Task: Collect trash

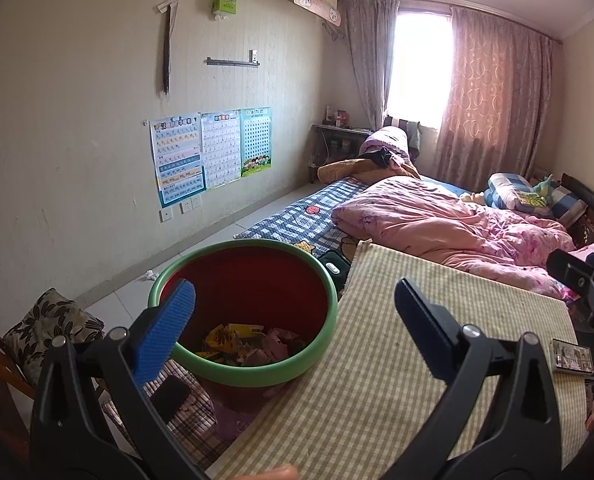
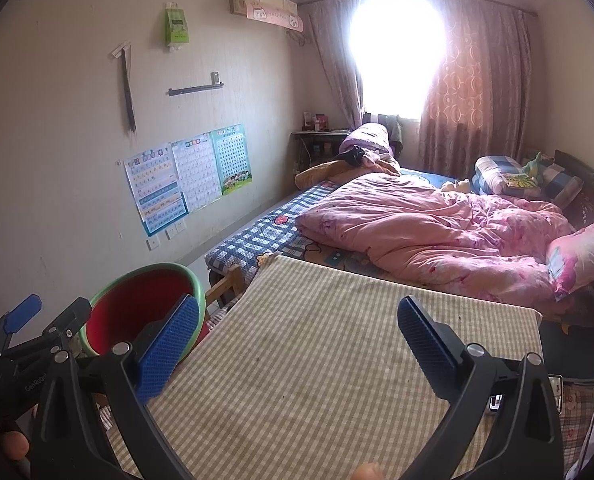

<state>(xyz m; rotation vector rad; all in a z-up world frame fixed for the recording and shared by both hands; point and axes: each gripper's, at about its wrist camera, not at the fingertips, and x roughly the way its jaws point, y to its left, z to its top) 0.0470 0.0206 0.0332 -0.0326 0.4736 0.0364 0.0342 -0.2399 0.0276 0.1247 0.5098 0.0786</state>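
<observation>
Both tools are spread wide and hold nothing: the left gripper [image 1: 295, 308] hangs by the bin's near rim, the right gripper [image 2: 299, 320] over the checked cloth [image 2: 317, 360]. The bin [image 1: 321, 344] stands just beside the cloth's left edge, with wrappers [image 1: 249, 344] at its bottom. A careless sweep could tip it. A crumpled scrap [image 1: 150, 275], probably paper, lies well apart on the floor [image 1: 109, 300] by the wall.

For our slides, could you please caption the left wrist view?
Open left gripper above a green-rimmed red bin holding wrappers, beside a checked tabletop.
</observation>
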